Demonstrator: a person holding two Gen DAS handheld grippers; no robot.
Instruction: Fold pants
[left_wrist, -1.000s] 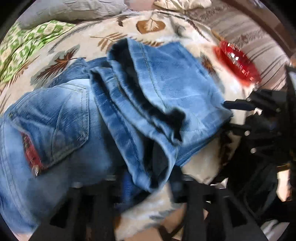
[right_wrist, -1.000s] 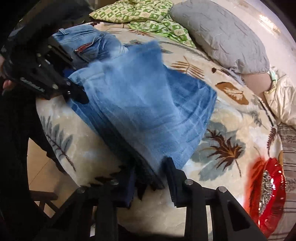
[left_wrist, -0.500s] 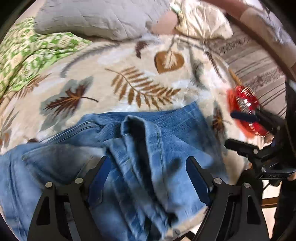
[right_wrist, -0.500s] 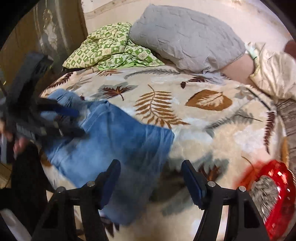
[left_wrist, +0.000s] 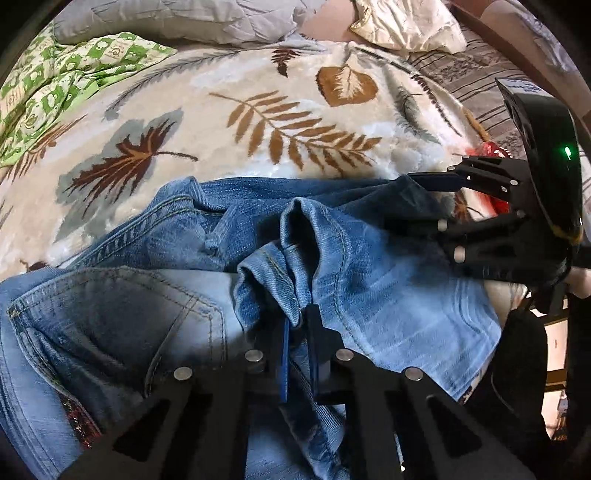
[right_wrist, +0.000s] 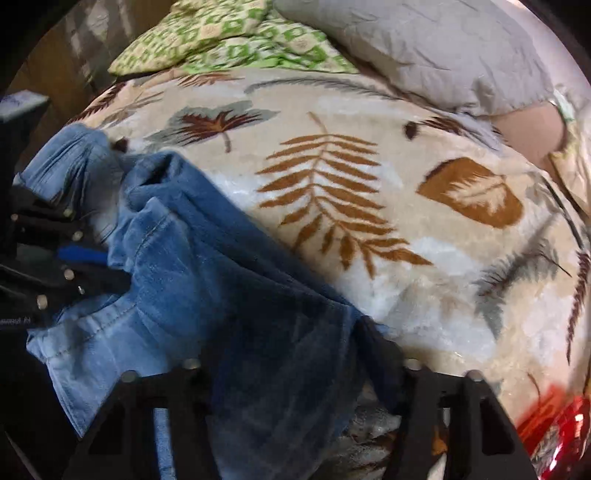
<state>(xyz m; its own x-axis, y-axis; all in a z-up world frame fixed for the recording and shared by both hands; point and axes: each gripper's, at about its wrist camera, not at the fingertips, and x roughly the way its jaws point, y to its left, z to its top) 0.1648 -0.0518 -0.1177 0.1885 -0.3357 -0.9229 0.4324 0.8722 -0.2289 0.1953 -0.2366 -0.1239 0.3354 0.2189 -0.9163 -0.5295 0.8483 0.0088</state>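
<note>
The jeans are lying bunched at the near edge of the blanket, and I would judge the fold as only partly done: the legs seem doubled back over the seat, but the layers are sitting crooked, with a rumpled ridge of hem standing up in the middle instead of lying flat. Squaring the edges, smoothing that ridge and probably one more fold are still to come. The left gripper is pinching that raised hem, its jaws nearly together with denim between them. The right gripper is standing with its jaws wide apart astride the darker end of the jeans; the cloth is draping over the gap and the picture is smeared there, so I cannot be sure whether it is touching the fabric or just hovering over it. The denim is looking heavy and stiff, washed pale on the pocket side and deep blue on the far fold, with thick stitched seams and a red patterned trim low beside the pocket. The blanket under it is plush and cream, printed with brown and grey leaves. Beyond the jeans a grey pillow and a green checked cloth are sitting at the blanket's far edge, and something glossy red is lying off to the jeans' right.
</note>
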